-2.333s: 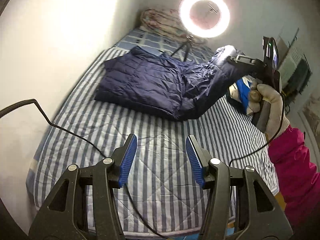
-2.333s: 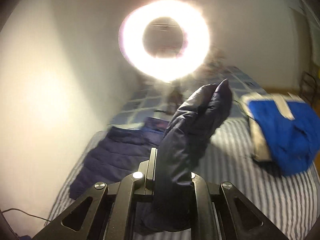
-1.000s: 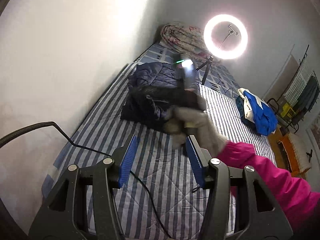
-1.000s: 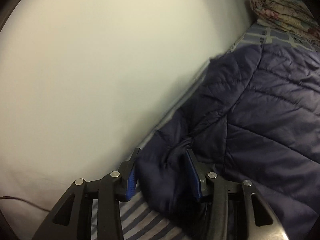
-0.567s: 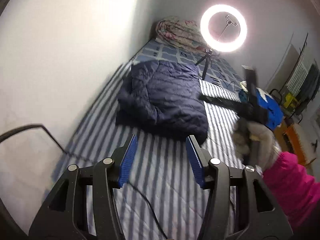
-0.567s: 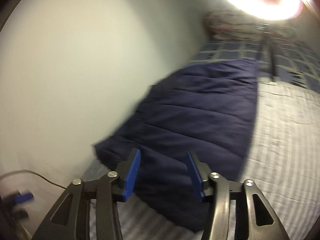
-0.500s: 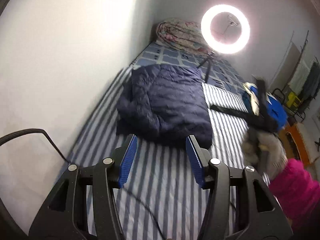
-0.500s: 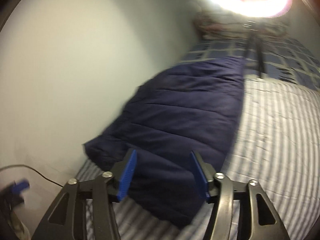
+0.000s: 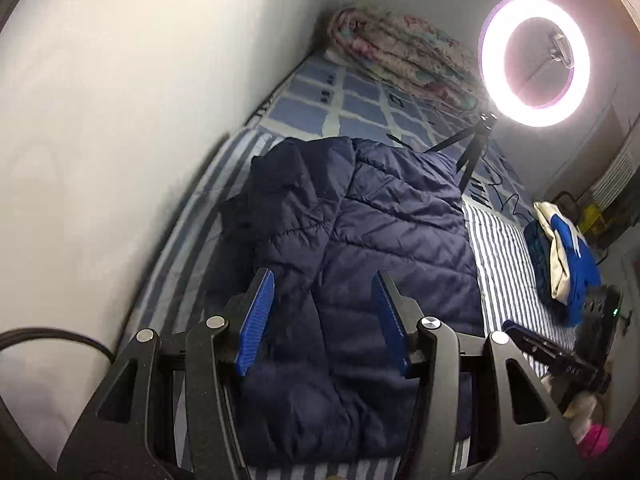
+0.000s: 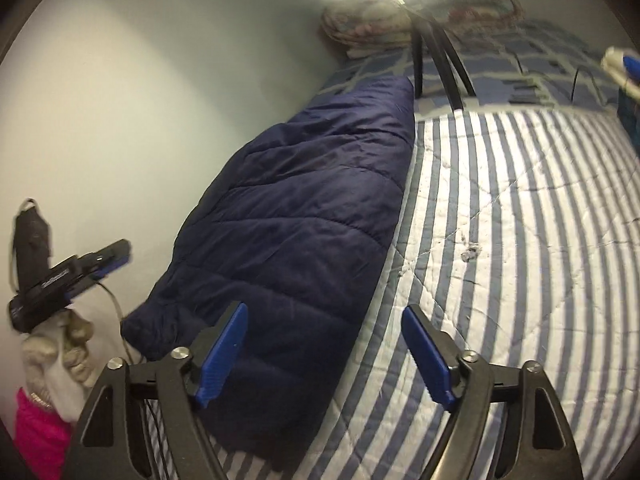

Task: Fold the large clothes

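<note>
Your navy quilted jacket (image 9: pixel 360 264) now lies folded lengthwise along the wall side of the striped bed (image 10: pixel 520 220), no longer caught in your right gripper (image 10: pixel 324 356), which held its edge a second ago. A lit ring light (image 9: pixel 534 60) on its tripod and a floral quilt (image 9: pixel 400 56) sit beyond it, a blue garment (image 9: pixel 572 264) at the far edge. Your right jaws are opening wide with nothing pinched, and your left gripper (image 9: pixel 322 320) hangs half open and empty above the jacket.
</note>
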{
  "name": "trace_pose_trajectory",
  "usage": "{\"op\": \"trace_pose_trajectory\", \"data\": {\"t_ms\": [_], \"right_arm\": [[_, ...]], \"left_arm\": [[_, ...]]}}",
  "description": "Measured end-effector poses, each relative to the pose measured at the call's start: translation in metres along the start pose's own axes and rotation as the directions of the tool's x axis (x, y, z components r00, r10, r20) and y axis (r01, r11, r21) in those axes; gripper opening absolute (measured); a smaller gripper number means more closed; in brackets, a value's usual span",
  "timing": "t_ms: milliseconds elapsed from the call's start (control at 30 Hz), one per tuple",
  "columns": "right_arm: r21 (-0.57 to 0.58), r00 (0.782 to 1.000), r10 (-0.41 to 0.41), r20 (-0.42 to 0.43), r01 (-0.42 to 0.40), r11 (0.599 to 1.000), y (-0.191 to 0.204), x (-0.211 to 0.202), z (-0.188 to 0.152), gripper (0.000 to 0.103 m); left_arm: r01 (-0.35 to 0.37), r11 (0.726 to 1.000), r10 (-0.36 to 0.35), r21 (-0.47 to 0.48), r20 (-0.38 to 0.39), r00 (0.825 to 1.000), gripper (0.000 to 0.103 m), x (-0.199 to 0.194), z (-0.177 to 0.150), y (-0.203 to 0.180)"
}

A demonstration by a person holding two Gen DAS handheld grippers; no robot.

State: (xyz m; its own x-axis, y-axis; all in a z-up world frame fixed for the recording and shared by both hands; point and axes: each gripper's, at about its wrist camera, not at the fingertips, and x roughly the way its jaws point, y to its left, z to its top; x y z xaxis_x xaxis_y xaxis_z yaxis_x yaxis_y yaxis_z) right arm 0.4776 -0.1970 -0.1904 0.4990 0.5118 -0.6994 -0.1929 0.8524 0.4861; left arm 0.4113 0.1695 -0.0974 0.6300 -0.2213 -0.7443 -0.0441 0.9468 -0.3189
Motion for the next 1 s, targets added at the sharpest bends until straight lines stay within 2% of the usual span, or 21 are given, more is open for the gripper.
{"op": "trace_pose_trajectory", "data": {"t_ms": [100,200,333,367,433,467,533,633,767,900,1000], "right_arm": [[0.053,0.999,0.032,-0.022,-0.031,0.998,-0.012,0.020,0.001,0.083],[0.091,0.995,0.088,-0.055,-0.083,0.992,-0.018,0.040,-0.004,0.083],[0.121,0.977,0.193,-0.090,-0.182,0.976,-0.018,0.063,-0.016,0.082],[0.124,0.974,0.209,-0.089,-0.197,0.972,-0.017,0.066,-0.017,0.081],[0.126,0.962,0.253,-0.105,-0.239,0.963,-0.010,0.074,-0.017,0.064],[0.129,0.963,0.248,-0.109,-0.234,0.964,-0.008,0.075,-0.016,0.059],[0.120,0.965,0.237,-0.113,-0.223,0.967,-0.003,0.074,-0.014,0.037],[0.104,0.969,0.220,-0.110,-0.209,0.972,0.004,0.066,-0.009,0.024],[0.052,0.979,0.148,-0.143,-0.142,0.988,0.015,0.049,-0.011,0.021],[0.010,0.980,0.101,-0.172,-0.100,0.995,0.010,0.026,-0.018,0.020],[-0.013,0.981,0.060,-0.184,-0.063,0.998,-0.003,0.001,-0.028,0.020]], "left_arm": [[-0.057,0.998,0.059,0.030,-0.049,0.997,0.052,0.031,0.002,0.010],[-0.120,0.991,0.127,0.067,-0.103,0.987,0.053,0.058,-0.010,0.025],[-0.118,0.991,0.125,0.068,-0.107,0.986,0.056,0.075,-0.027,0.041],[-0.112,0.992,0.117,0.055,-0.105,0.988,0.056,0.076,-0.029,0.044],[-0.097,0.995,0.100,0.027,-0.108,0.989,0.056,0.078,-0.029,0.050],[-0.094,0.995,0.096,0.023,-0.109,0.989,0.056,0.078,-0.029,0.051],[-0.091,0.996,0.093,0.022,-0.111,0.989,0.056,0.075,-0.028,0.051],[-0.086,0.996,0.089,0.033,-0.113,0.990,0.056,0.068,-0.034,0.047],[-0.064,0.997,0.069,0.044,-0.128,0.989,0.055,0.060,-0.047,0.032],[-0.004,0.999,0.011,0.042,-0.157,0.987,0.055,0.052,-0.068,0.007],[0.035,0.995,-0.018,0.091,-0.183,0.983,0.055,0.050,-0.090,-0.023]]}}
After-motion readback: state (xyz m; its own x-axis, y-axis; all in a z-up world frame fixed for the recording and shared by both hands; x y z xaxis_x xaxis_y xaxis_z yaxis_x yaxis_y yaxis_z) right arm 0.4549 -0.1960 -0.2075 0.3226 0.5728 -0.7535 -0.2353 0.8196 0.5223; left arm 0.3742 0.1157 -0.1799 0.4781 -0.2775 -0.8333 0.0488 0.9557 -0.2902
